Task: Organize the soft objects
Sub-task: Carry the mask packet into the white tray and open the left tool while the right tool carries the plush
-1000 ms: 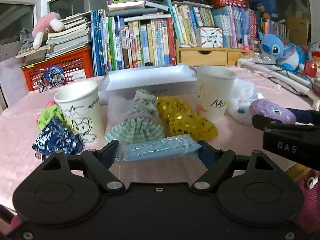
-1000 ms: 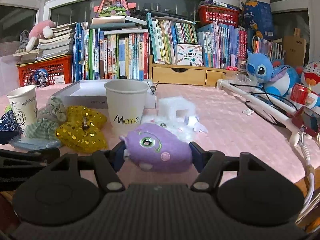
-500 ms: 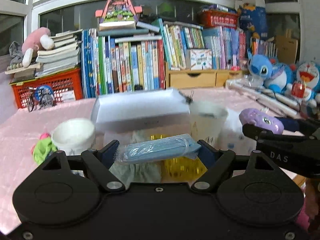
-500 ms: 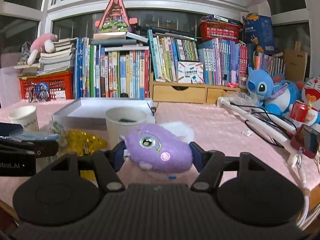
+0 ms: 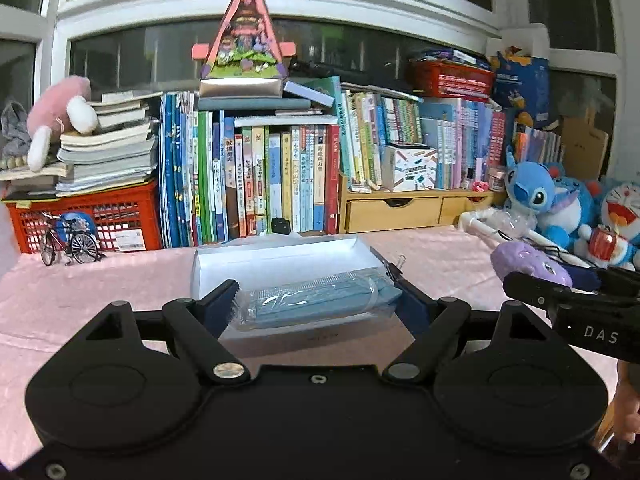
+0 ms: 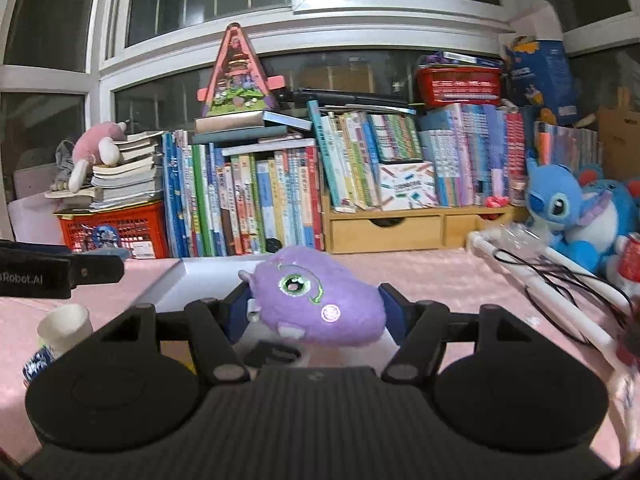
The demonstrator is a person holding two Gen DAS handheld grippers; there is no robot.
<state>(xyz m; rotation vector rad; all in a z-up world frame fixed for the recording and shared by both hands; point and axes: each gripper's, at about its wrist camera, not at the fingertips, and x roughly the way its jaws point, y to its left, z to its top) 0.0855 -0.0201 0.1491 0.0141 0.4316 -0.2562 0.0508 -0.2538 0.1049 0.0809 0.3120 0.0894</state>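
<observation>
Your left gripper (image 5: 316, 300) pinches the bagged blue masks (image 5: 316, 307) endwise: light, slippery film. Your right gripper (image 6: 314, 306) squeezes the purple plush (image 6: 318, 302): soft, compressible.

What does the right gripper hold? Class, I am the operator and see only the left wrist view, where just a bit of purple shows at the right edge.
Observer: The right gripper is shut on a purple plush toy with one green eye and a pink cheek spot, pinched from both sides.
Operator: What sits under it?
Observer: The white tray lies just beyond and to the left of it, on the pink tablecloth.
Operator: My view hides the cups. Any visible?
Observer: One white paper cup stands at the lower left, beside a blue patterned cloth.
</observation>
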